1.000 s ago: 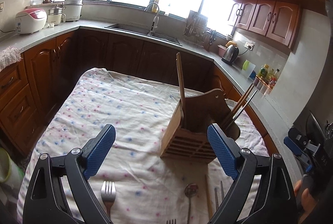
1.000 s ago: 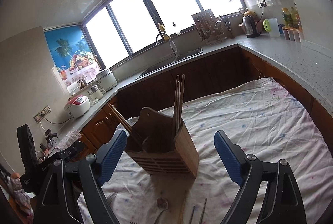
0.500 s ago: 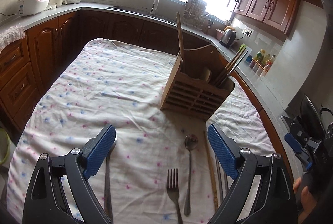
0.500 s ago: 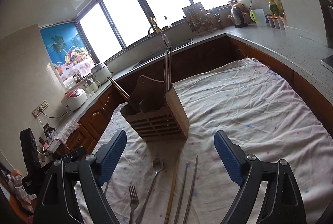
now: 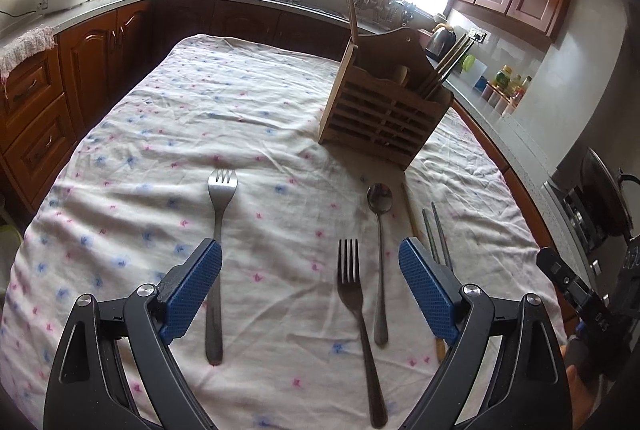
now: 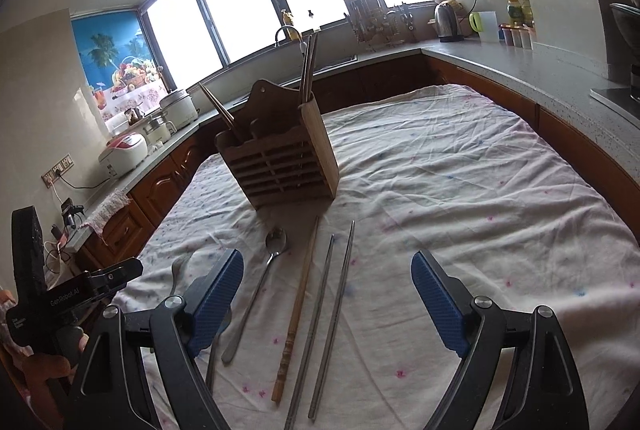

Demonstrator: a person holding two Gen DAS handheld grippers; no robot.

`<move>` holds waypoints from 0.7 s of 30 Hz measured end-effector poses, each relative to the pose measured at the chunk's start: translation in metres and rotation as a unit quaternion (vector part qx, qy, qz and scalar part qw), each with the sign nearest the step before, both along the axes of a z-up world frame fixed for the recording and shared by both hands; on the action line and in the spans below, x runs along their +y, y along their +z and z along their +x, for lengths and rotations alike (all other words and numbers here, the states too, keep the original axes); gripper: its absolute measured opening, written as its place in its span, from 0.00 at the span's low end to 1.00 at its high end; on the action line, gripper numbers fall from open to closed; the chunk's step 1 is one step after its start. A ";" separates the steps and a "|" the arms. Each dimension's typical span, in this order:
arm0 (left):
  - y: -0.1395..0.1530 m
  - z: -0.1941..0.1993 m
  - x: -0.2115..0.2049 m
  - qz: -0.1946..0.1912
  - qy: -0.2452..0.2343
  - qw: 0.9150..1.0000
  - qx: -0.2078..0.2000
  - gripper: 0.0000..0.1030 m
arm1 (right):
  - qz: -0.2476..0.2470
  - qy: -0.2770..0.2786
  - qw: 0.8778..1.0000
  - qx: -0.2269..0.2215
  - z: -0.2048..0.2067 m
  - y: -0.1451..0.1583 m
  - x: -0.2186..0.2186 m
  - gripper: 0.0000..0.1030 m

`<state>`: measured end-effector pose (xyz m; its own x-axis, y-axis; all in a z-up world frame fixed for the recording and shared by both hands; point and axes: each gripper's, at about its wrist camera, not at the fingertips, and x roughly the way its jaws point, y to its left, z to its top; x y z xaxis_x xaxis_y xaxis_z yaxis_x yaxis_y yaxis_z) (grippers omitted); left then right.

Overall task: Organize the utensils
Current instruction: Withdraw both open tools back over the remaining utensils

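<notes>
Left gripper (image 5: 310,270) fingers spread wide, empty, above the bench (image 5: 160,134): 1 fork (image 5: 354,294) and spoon (image 5: 380,230) lie between them. Right gripper (image 6: 326,284) equally wide over 1 wooden chopstick (image 6: 298,310) and 2 metal chopsticks (image 6: 330,310), the holder (image 6: 280,166) beyond.

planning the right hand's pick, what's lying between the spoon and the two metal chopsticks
In the right wrist view, a single wooden chopstick lies between the spoon and the metal chopsticks, roughly parallel to both.
</notes>
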<state>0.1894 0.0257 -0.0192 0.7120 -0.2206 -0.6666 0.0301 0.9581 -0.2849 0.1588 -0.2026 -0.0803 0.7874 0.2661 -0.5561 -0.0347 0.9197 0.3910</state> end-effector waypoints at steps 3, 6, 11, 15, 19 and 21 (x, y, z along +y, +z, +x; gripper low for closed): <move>-0.007 -0.005 -0.002 0.005 -0.004 1.000 0.006 0.89 | -0.004 -0.001 1.000 0.010 -0.005 -0.008 0.000 0.85; -0.013 -0.008 -0.004 0.007 -0.008 1.000 0.012 0.89 | -0.006 -0.001 1.000 0.017 -0.007 -0.013 0.000 0.84; -0.015 -0.009 -0.010 0.014 -0.016 1.000 0.013 0.89 | -0.012 0.000 1.000 0.019 -0.009 -0.015 0.002 0.84; -0.015 -0.008 -0.014 0.017 -0.022 1.000 0.013 0.89 | -0.015 0.004 1.000 0.018 -0.009 -0.015 0.003 0.82; -0.016 -0.008 -0.016 0.020 -0.024 0.999 0.013 0.89 | -0.016 0.006 1.000 0.022 -0.007 -0.017 0.003 0.77; -0.017 -0.007 -0.017 0.020 -0.025 0.999 0.014 0.89 | -0.017 0.007 0.999 0.026 -0.005 -0.019 0.003 0.73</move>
<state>0.1827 0.0085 -0.0362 0.6819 -0.2271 -0.6953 0.0702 0.9665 -0.2468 0.1534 -0.1994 -0.0989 0.7533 0.2569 -0.6054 -0.0272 0.9319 0.3616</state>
